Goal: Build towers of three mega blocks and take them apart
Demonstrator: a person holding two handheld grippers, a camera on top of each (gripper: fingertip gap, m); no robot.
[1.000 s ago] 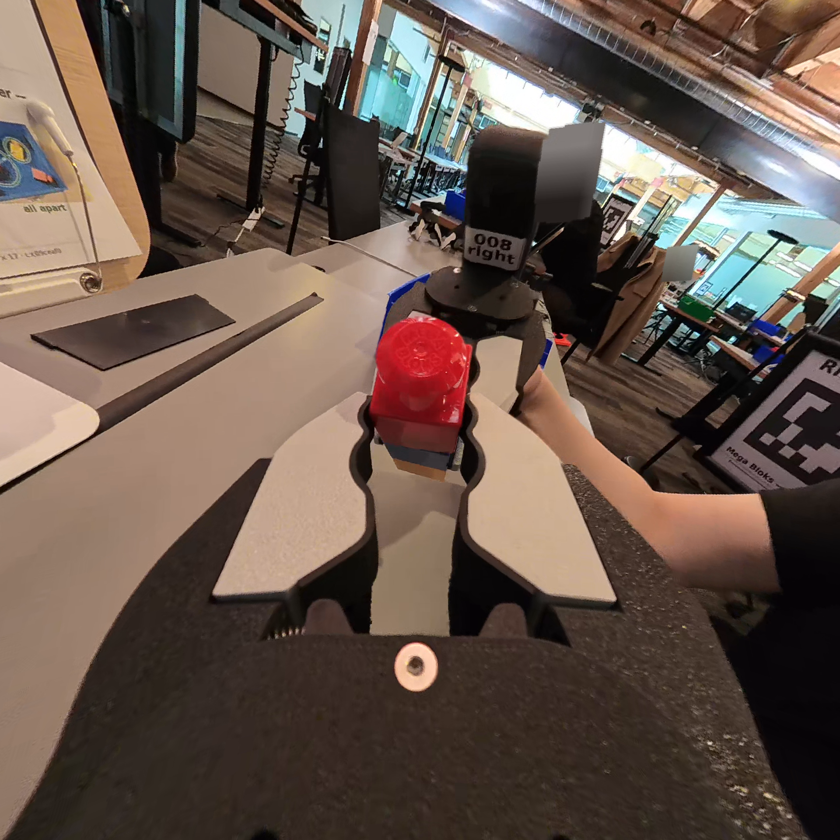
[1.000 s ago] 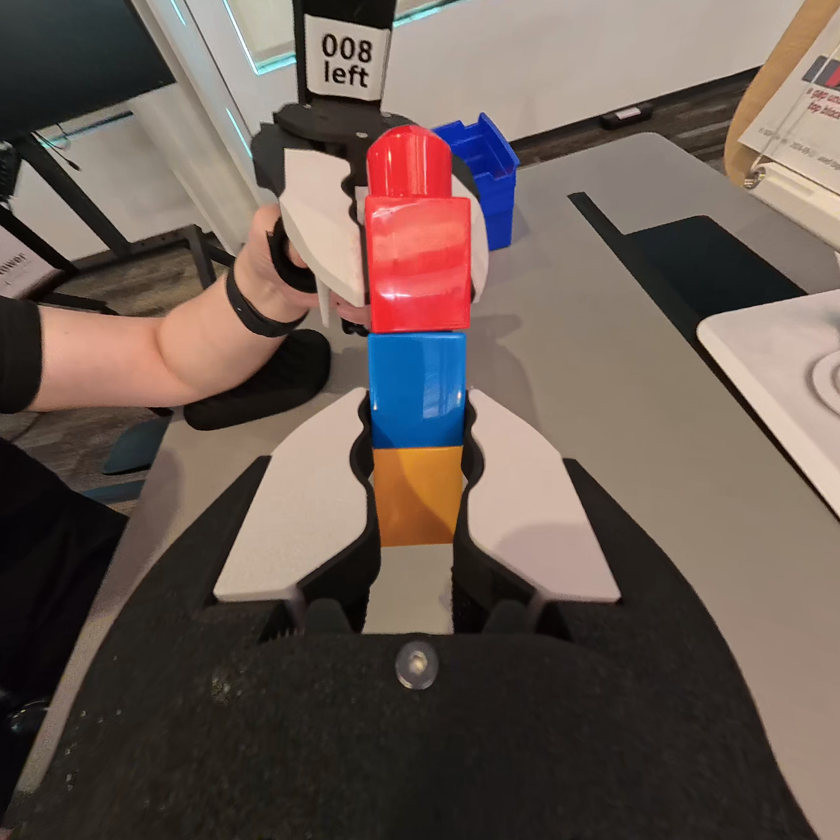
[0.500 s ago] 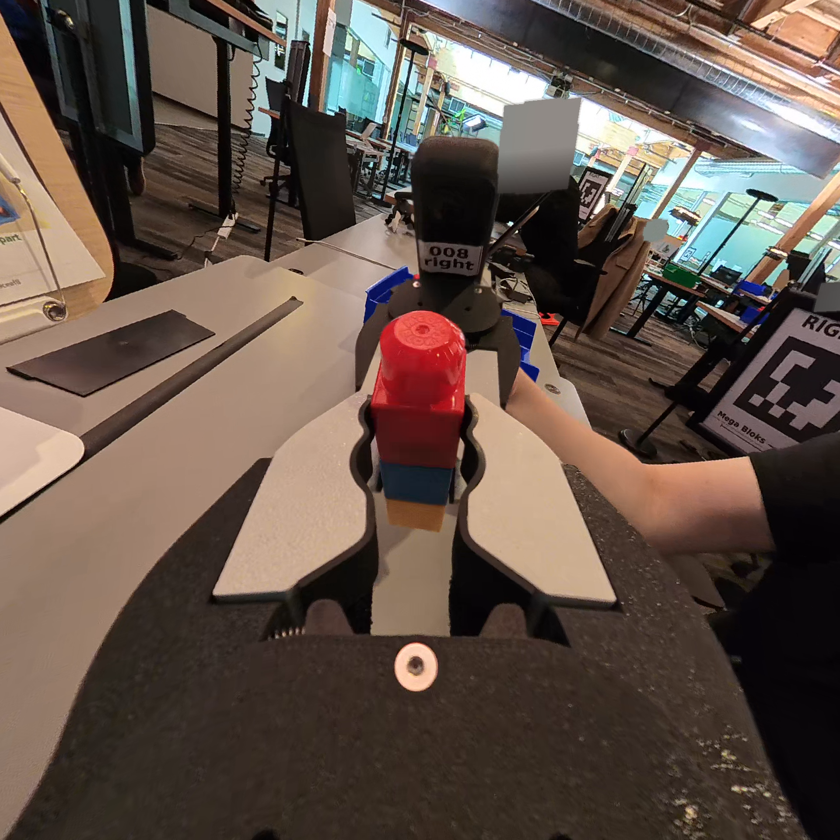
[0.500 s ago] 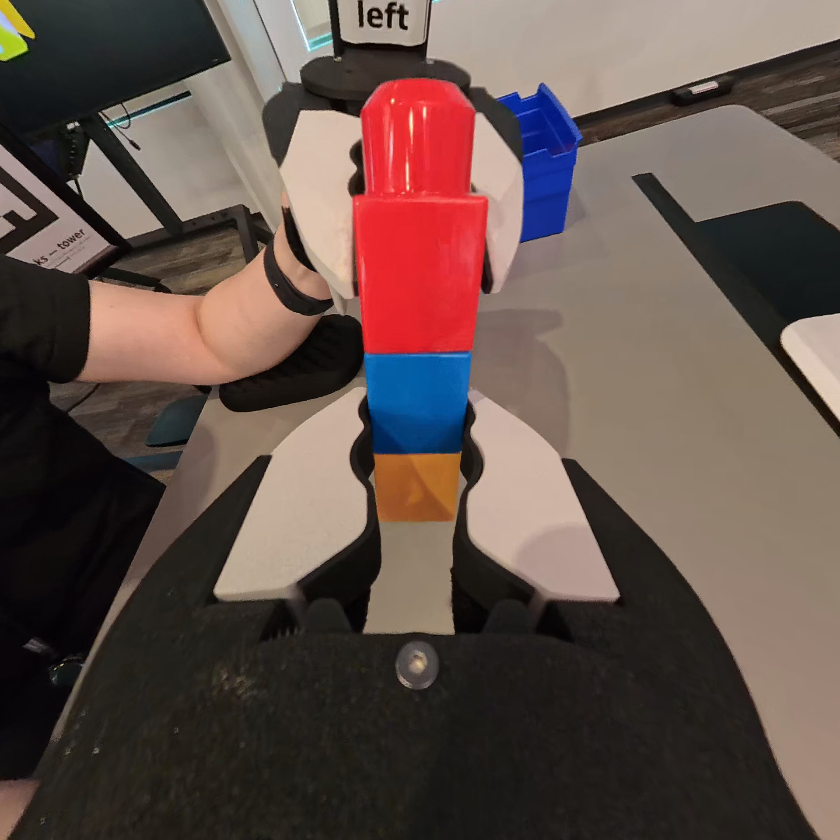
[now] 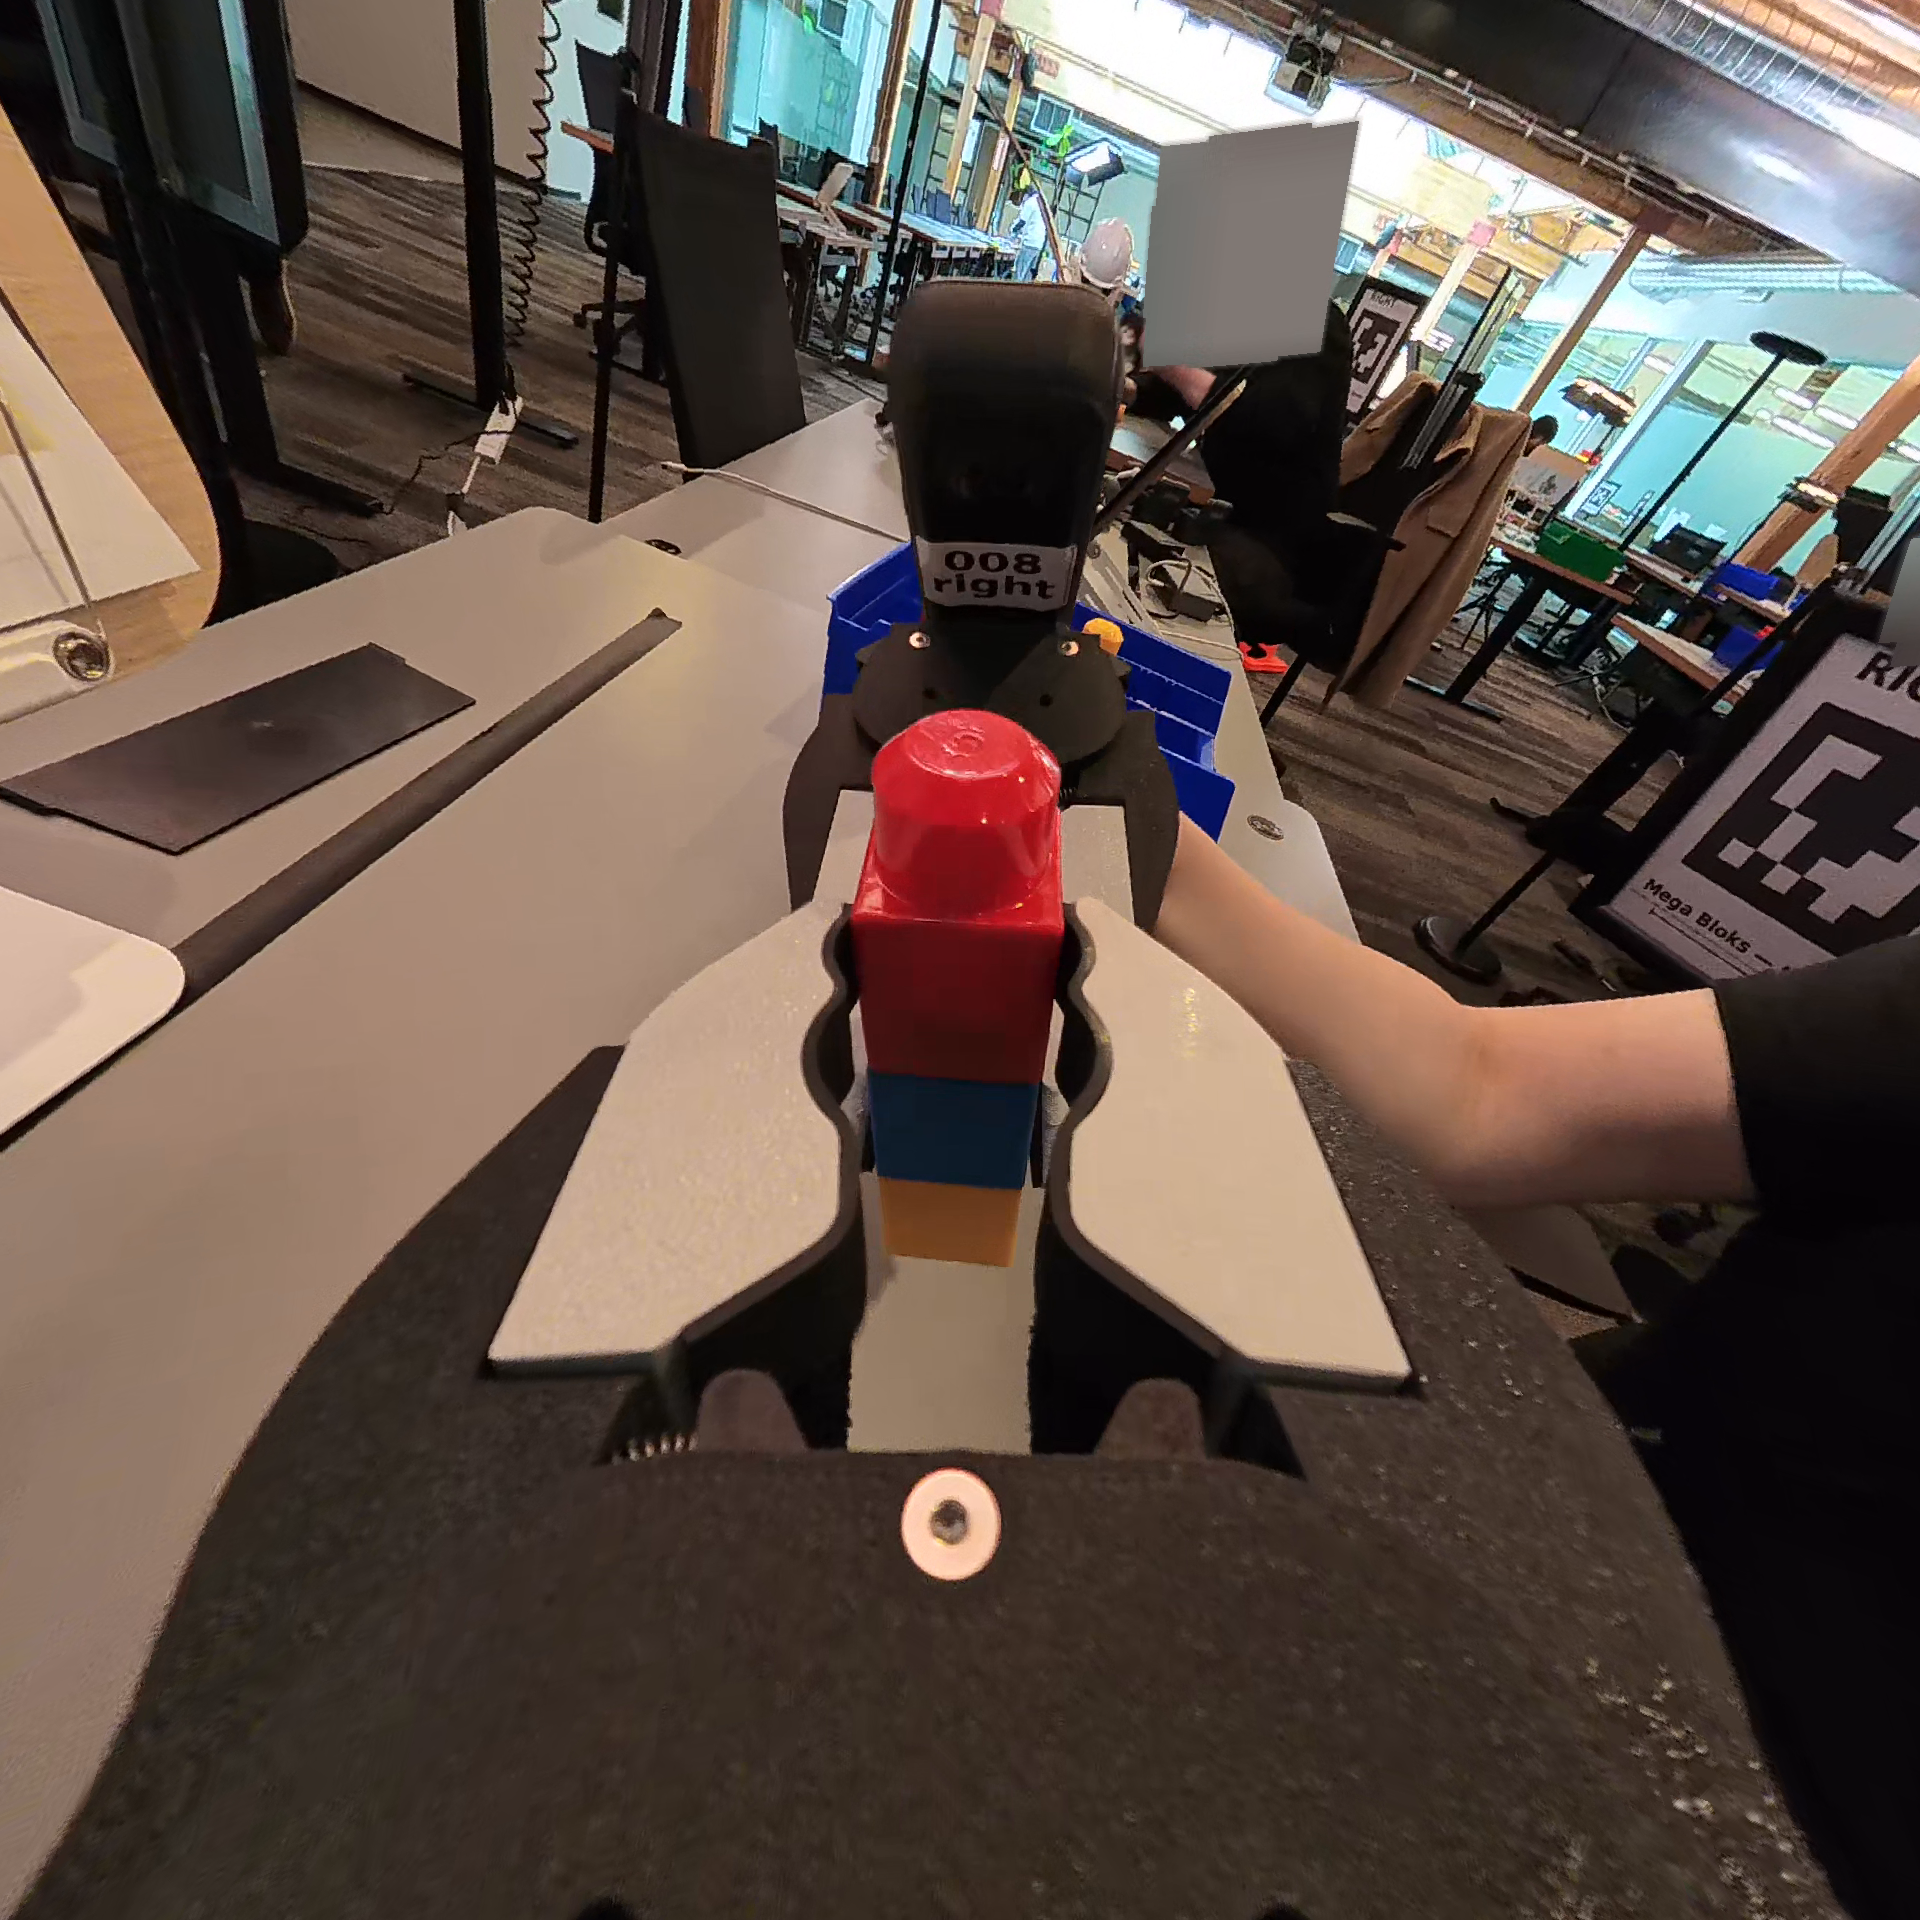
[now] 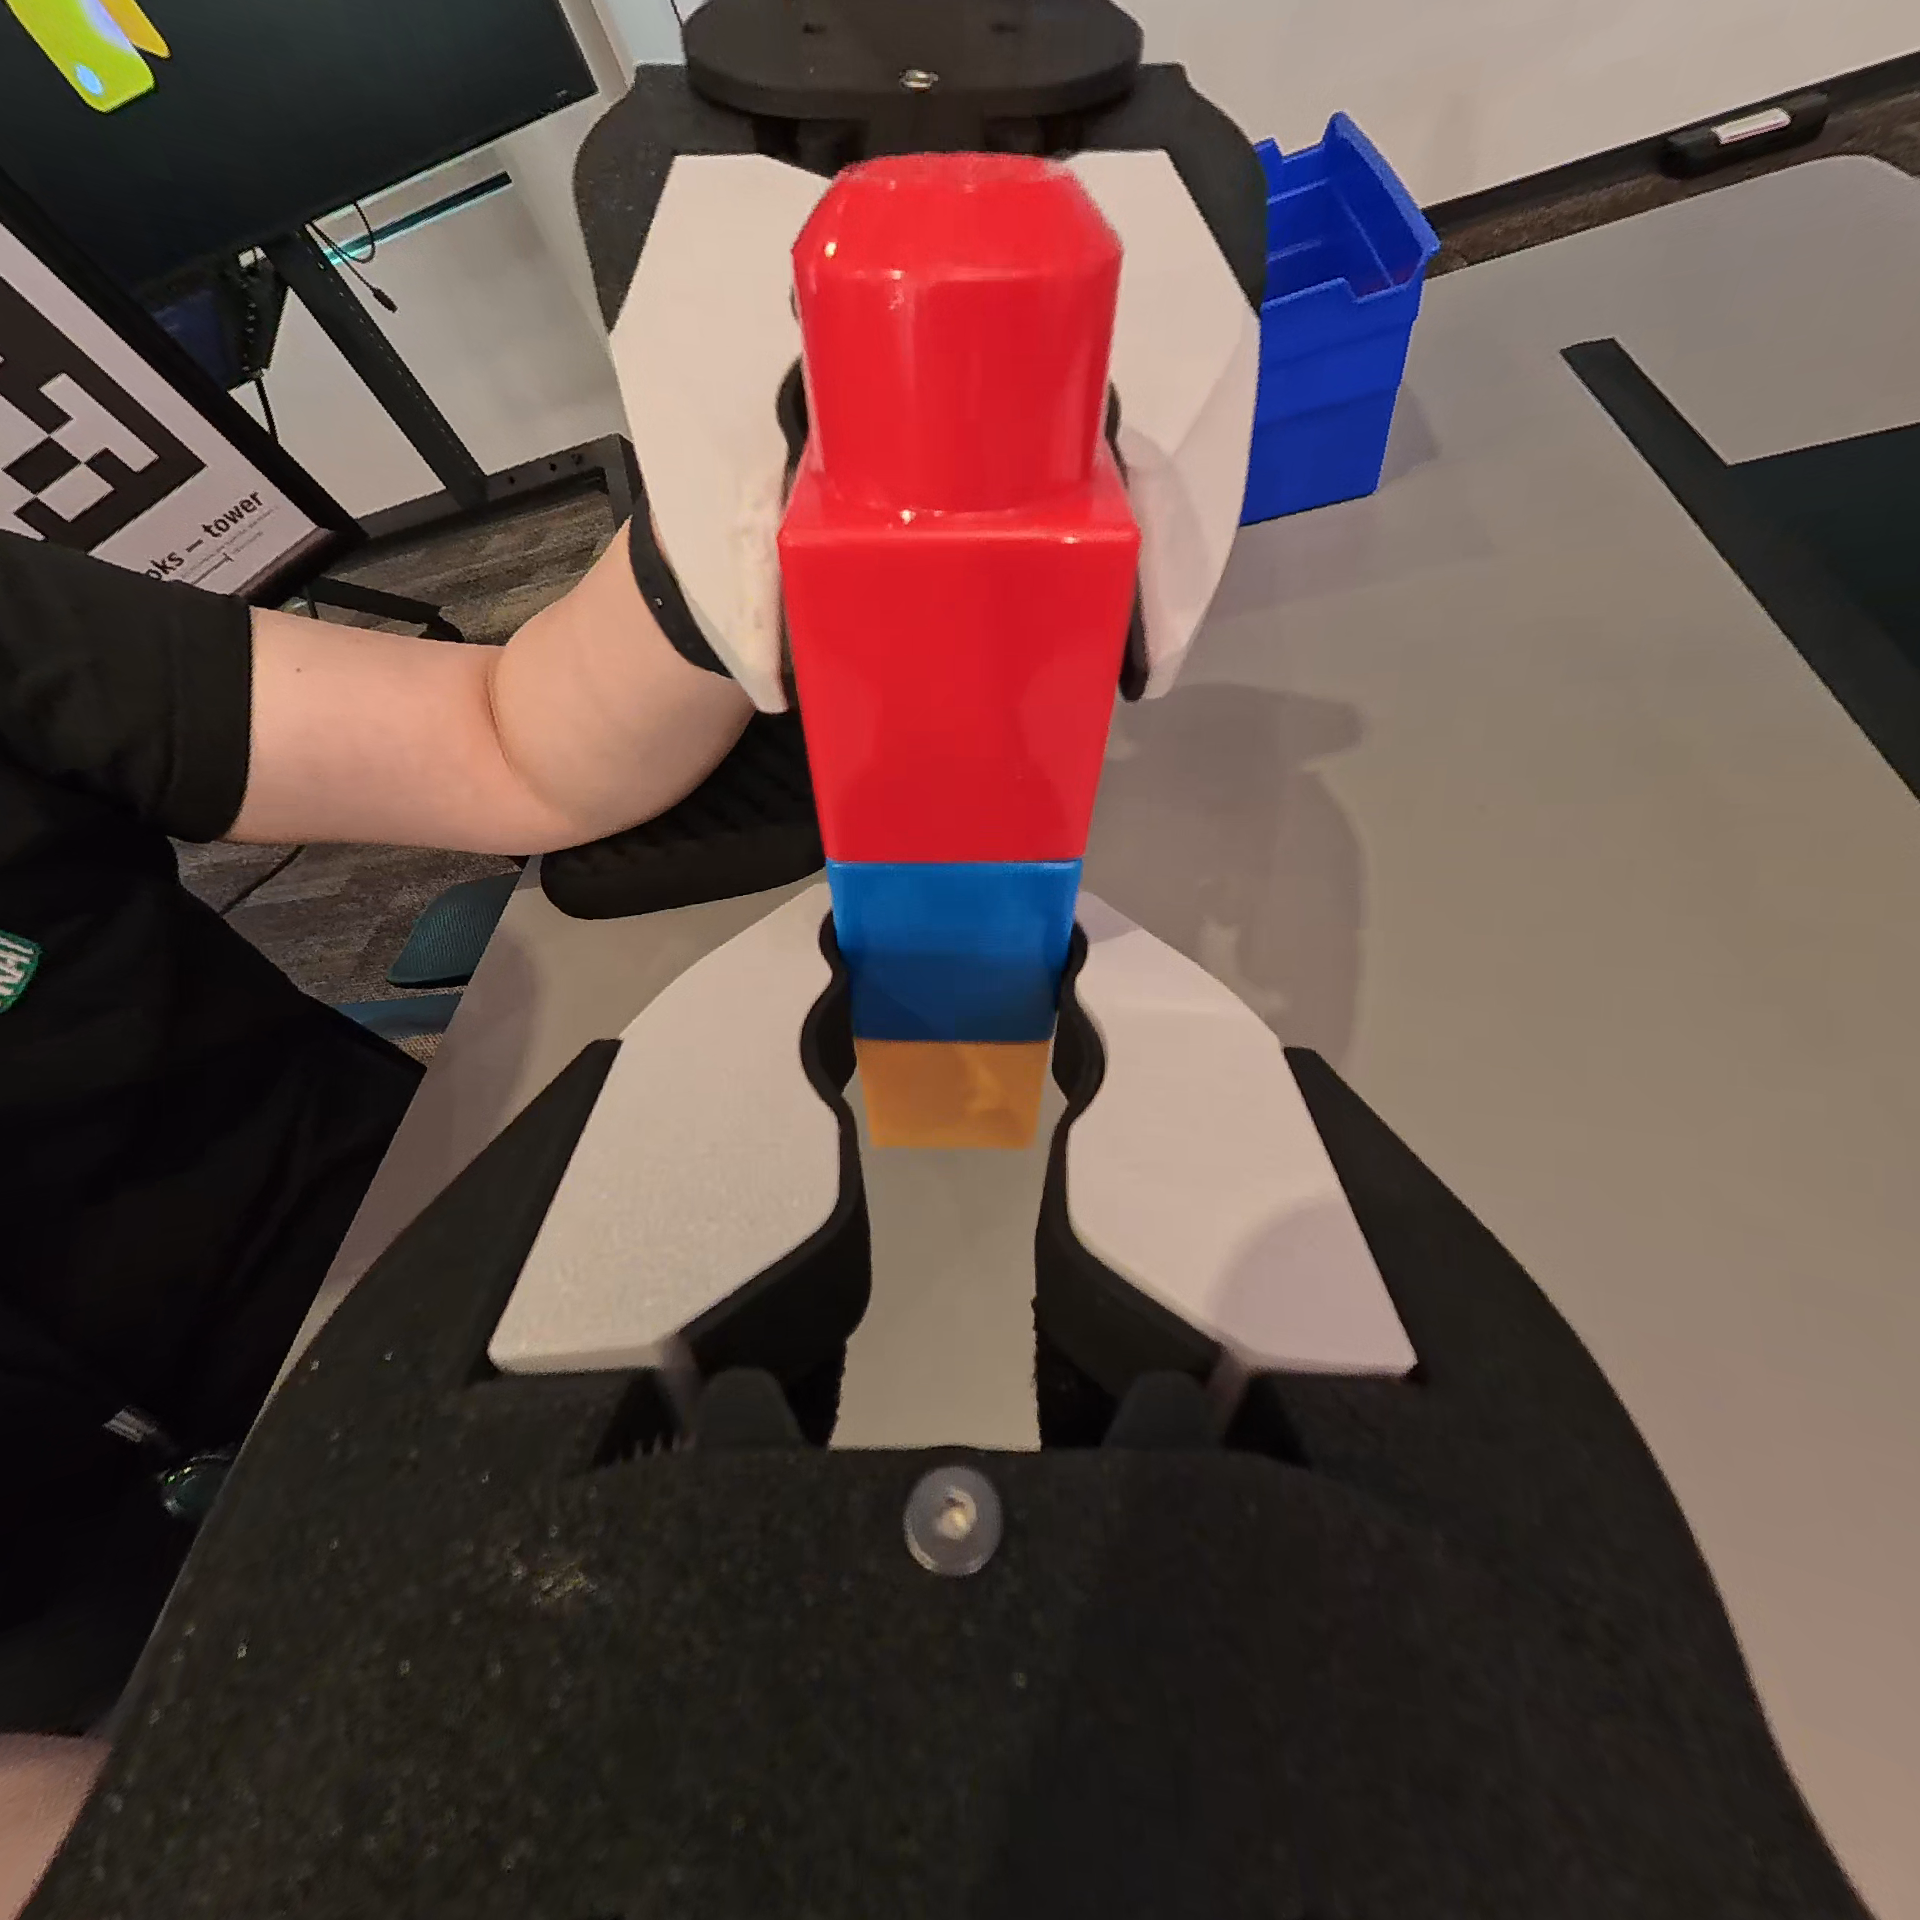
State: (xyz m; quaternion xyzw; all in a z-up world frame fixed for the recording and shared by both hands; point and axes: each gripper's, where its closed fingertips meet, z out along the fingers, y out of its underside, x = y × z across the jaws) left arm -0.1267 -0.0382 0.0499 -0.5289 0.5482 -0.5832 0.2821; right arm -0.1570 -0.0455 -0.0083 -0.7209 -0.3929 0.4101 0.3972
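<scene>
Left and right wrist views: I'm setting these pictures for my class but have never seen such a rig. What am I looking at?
A person holds a two-fingered tool in each hand; there is no robot arm. Each picture comes from a camera on one tool, looking forward along it. The left hand-held gripper clamps the red block; the right hand-held gripper clamps the blue block beneath it. An orange block forms the tower's bottom. A blue bin stands on the grey table.

Open-plan lab: desks, bins.
</scene>
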